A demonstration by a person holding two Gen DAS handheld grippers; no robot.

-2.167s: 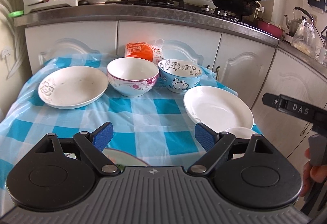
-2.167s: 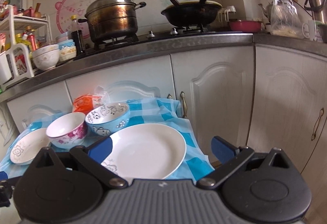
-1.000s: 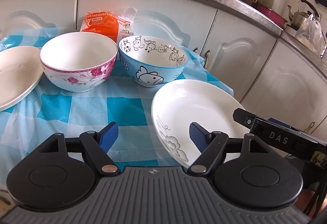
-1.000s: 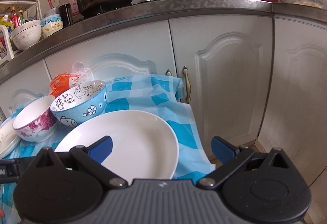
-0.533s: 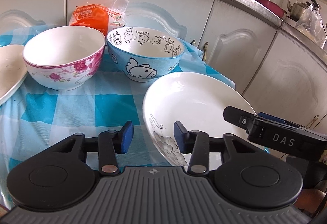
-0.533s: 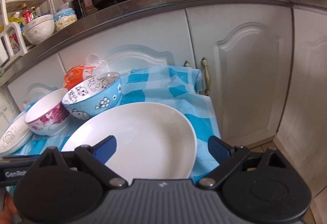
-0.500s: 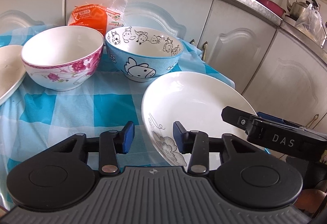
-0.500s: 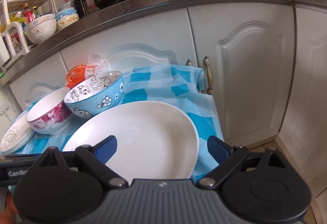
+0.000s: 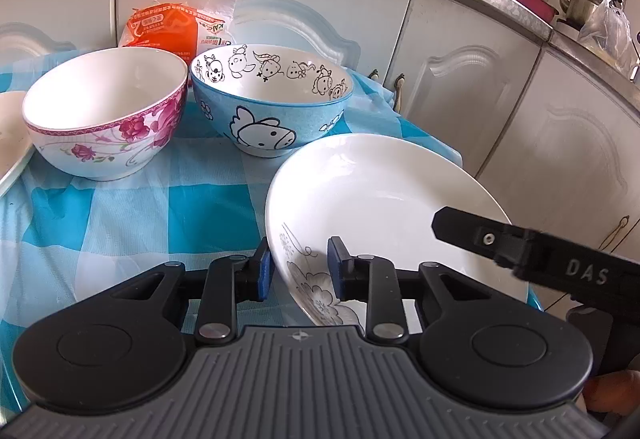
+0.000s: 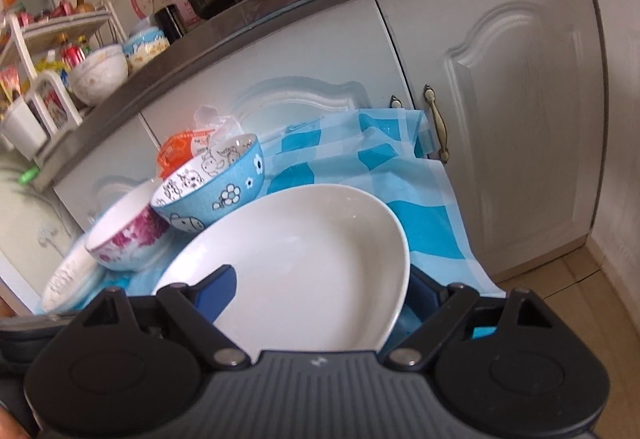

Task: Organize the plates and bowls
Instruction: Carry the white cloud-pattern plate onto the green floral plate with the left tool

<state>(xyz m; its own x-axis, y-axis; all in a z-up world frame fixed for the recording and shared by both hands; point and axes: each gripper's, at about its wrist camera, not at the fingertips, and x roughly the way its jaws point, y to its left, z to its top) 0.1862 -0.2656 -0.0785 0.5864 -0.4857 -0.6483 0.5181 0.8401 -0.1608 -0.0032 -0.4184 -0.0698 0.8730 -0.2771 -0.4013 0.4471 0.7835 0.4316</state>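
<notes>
The white plate (image 9: 380,199), taken here as the landmark, is seen nearest of all, lying on the checked cloth (image 9: 160,215) at the table's right-hand corner. Its near-left rim, by the grey flower print, is straddled by the left gripper (image 9: 298,271); the jaws have just been closing and stand narrow, one pad outside the rim and one inside, though a firm pinch cannot yet be confirmed, since a gap seems left at the inner pad. On the plate's opposite side the right gripper (image 10: 320,295) is set wide, released, its jaws having just been closing a little, with one finger over the plate's well and the other below the far-right rim. The plate is judged stiff, glazed and slippery, fairly heavy for a rim pinch, and breakable; hold is best taken on the rim at two opposite points. Being round, it has no long axis; it faces upward, and seems slightly raised at the left. Just behind the plate stands the blue cartoon bowl (image 9: 272,107), upright, and left of that the pink-flowered bowl (image 9: 104,111). Behind both lies an orange packet (image 9: 164,31).
</notes>
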